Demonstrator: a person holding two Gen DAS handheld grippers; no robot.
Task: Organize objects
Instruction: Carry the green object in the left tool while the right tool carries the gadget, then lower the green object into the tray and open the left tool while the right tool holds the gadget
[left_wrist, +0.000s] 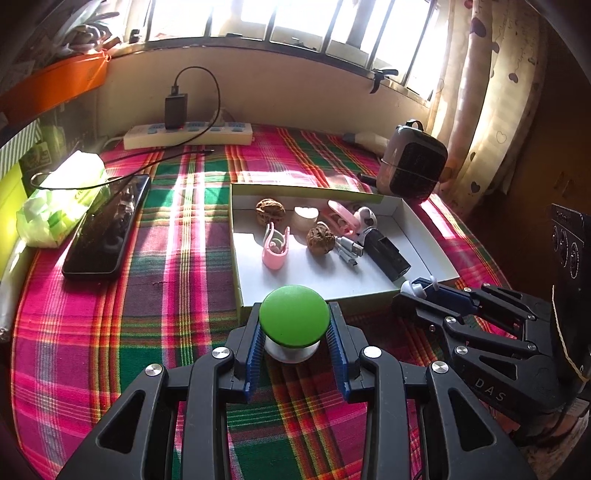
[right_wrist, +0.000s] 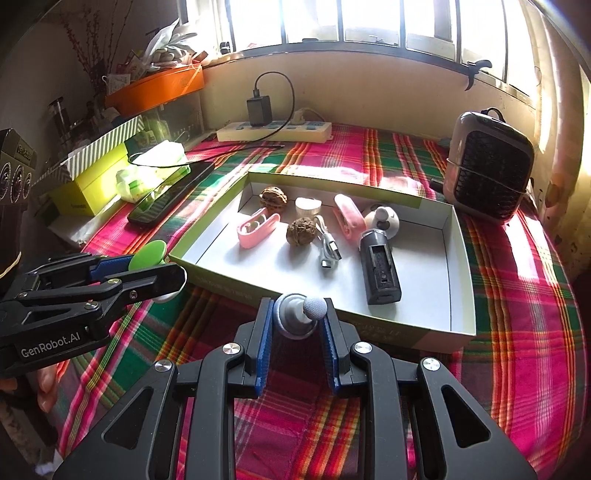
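Note:
My left gripper is shut on a green-capped mushroom-shaped object with a white base, just in front of the near edge of a shallow white box. It also shows in the right wrist view. My right gripper is shut on a small grey object with a white round tip, at the box's near edge. The box holds two walnuts, pink clips, a USB cable, a black device and small white items.
A phone and a green tissue pack lie left on the plaid cloth. A power strip with a charger sits at the back wall. A small heater stands back right. Boxes are stacked at the left.

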